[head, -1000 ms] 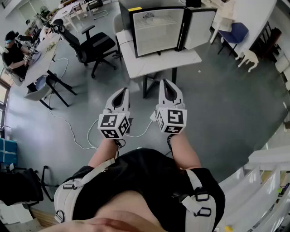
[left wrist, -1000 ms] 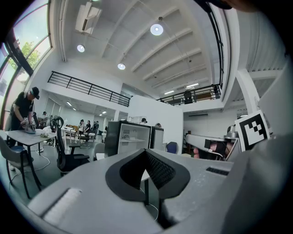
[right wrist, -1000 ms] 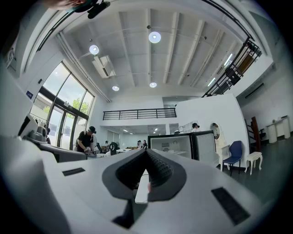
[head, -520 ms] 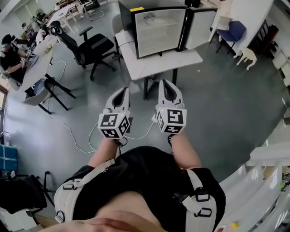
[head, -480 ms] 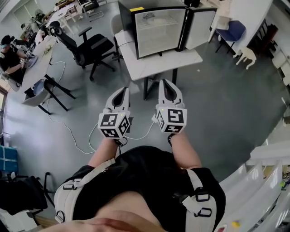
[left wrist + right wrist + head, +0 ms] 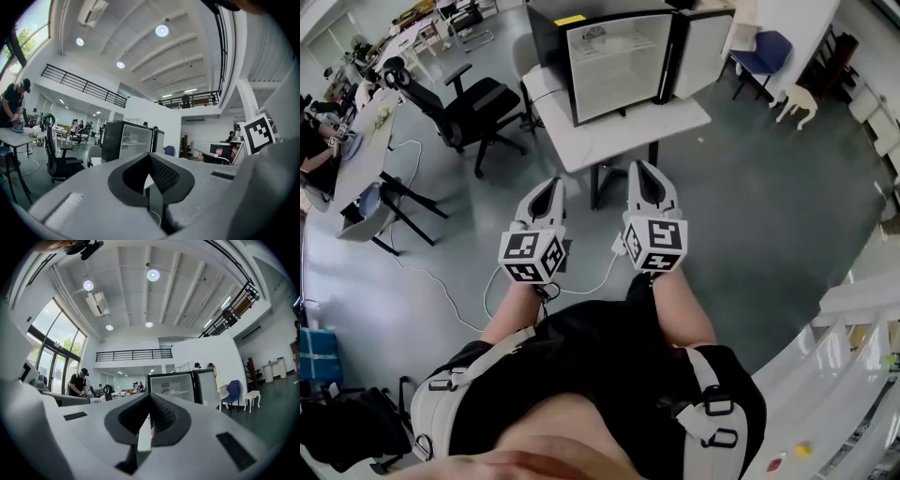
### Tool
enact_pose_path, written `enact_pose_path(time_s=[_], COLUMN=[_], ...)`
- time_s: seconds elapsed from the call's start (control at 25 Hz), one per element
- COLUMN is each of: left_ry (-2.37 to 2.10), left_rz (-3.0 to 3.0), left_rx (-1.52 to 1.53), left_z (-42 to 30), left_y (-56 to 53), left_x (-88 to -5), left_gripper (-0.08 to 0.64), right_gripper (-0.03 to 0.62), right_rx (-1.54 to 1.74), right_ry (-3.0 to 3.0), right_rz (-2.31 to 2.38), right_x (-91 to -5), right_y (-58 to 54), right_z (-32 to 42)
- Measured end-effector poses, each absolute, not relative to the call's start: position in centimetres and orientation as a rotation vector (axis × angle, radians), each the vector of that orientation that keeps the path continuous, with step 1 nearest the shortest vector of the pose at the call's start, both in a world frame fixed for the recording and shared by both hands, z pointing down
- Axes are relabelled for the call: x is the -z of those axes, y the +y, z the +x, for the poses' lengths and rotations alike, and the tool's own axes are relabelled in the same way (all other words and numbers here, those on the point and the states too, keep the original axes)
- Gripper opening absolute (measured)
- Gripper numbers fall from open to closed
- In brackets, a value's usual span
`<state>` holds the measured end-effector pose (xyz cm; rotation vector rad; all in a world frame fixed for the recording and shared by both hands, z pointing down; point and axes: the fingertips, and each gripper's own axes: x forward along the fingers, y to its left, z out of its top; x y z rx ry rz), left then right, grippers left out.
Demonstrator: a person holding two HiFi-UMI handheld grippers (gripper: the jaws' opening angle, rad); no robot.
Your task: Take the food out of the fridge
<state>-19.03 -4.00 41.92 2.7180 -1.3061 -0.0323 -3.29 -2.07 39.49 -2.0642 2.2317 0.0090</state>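
A small black fridge [image 6: 614, 58] stands on a white table [image 6: 623, 120], its door [image 6: 703, 39] swung open to the right. White wire shelves show inside, with a small pale item on the upper one, too small to name. My left gripper [image 6: 551, 184] and right gripper [image 6: 639, 167] are held side by side, pointing level at the table, still well short of it. Both are shut with nothing between the fingers. The fridge [image 6: 125, 144] appears far off beyond the closed left gripper [image 6: 150, 157], and the same fridge [image 6: 177, 386] beyond the closed right gripper [image 6: 151, 398].
A black office chair [image 6: 473, 103] stands left of the table. A long desk [image 6: 366, 141] with people at it runs along the far left. A white cable [image 6: 581, 277] trails on the grey floor under my grippers. A blue chair [image 6: 764, 52] and a white stool [image 6: 795, 101] stand at the right.
The person has stepped a little nearer the fridge table, carrying both grippers forward together. Both stay shut and side by side.
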Motion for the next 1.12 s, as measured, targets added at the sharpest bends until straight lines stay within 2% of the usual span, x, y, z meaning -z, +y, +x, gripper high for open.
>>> enact_pose_path(time_s=[0.36,1.12], left_ry=[-1.362,-1.505], left_rz=[2.709,2.63], left_rx=[0.053,-0.01], left_z=[-16.1,-0.7], left_y=[-9.2,-26.7], left_x=[-41.9,-42.0], left_gripper=[0.002,0.002], right_gripper=[0.008,0.008], right_rx=[-0.025,-0.054], right_ry=[2.237,2.41], right_rz=[-2.028,-1.866], right_x=[-39.6,-39.4], right_y=[-7.9,-26.9], right_z=[0.0,12.7])
